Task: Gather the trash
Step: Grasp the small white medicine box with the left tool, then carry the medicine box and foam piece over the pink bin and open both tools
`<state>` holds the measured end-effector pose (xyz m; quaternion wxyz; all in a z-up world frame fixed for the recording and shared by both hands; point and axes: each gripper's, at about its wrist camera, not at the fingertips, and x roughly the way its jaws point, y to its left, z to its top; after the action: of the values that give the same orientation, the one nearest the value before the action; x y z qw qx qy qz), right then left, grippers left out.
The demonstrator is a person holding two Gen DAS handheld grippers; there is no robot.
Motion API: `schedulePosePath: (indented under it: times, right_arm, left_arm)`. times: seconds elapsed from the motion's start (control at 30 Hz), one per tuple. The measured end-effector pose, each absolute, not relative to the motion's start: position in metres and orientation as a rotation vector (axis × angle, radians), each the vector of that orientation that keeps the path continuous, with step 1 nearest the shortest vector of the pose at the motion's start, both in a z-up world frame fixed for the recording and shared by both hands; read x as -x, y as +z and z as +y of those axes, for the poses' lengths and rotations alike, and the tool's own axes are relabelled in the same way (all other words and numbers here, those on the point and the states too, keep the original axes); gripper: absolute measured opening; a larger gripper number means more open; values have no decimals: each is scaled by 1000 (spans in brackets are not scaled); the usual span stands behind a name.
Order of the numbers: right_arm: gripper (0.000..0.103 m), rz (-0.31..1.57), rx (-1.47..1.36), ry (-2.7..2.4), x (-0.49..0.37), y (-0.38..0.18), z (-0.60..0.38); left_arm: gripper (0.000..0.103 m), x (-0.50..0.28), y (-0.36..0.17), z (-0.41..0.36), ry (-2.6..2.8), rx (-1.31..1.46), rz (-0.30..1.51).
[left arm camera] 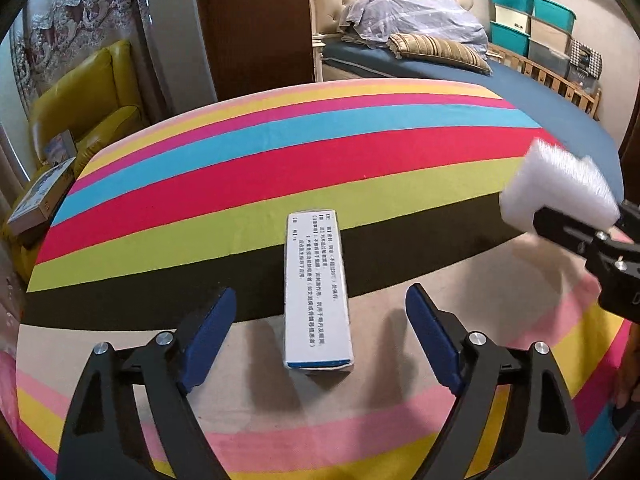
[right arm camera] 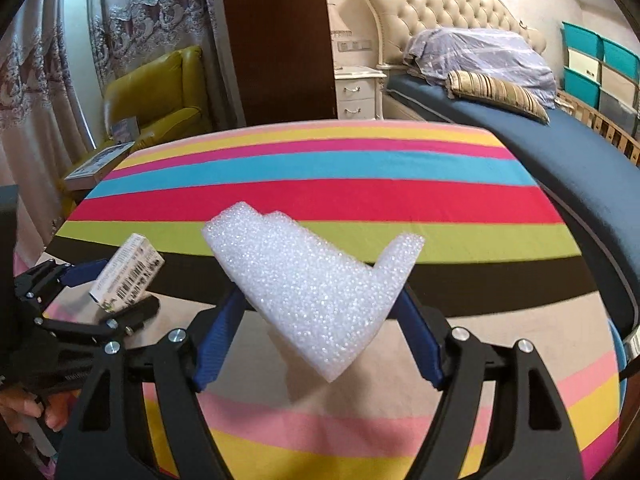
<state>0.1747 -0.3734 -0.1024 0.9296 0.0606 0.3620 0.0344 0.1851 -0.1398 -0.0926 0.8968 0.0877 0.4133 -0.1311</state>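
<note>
A long white carton with blue print (left arm camera: 317, 292) lies flat on the table's striped cloth (left arm camera: 280, 160). My left gripper (left arm camera: 320, 290) stands open around it, a gap showing between each blue pad and the carton's sides. The right wrist view shows this carton (right arm camera: 127, 276) between the left gripper's (right arm camera: 126, 286) fingers at the left edge. My right gripper (right arm camera: 320, 296) is shut on an L-shaped piece of white foam (right arm camera: 316, 280), held above the cloth (right arm camera: 360, 200). In the left wrist view the foam (left arm camera: 560, 184) and right gripper (left arm camera: 560, 224) are at the right edge.
Beyond the table stands a bed with a blue sheet (right arm camera: 560, 152) and striped pillow (right arm camera: 496, 94). A yellow armchair (left arm camera: 84, 100) and flat boxes (left arm camera: 40, 196) sit at the left. Teal storage bins (left arm camera: 528, 20) line the far right wall. A hand (right arm camera: 24, 404) shows at lower left.
</note>
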Motion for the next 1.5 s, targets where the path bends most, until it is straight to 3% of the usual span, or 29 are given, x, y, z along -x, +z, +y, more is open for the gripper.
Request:
schedulePosePath:
  times: [0.3, 0.47, 0.53, 0.7, 1.27, 1.33, 1.5]
  right_arm:
    - [74, 766, -164, 51, -181, -107, -384]
    - [75, 782, -149, 37, -184, -108, -382]
    - [75, 788, -146, 28, -185, -109, -382]
    - [76, 804, -144, 15, -189, -111, -382]
    - [81, 845, -128, 9, -196, -115, -376]
    - [71, 831, -128, 13, -194, -114, -376]
    - [64, 746, -80, -2, -176, -104, -366]
  left_arm:
    - [77, -188, -97, -138, -274, -159, 878]
    - [64, -188, -97, -137, -294, -142, 880]
    - [49, -186, -96, -137, -299, -137, 872]
    - [27, -185, -94, -134, -309, -113, 865]
    - [27, -186, -94, -125, -305, -80, 866]
    - [27, -185, -94, -120, -304, -67, 868]
    - [27, -179, -91, -108, -288, -45, 861]
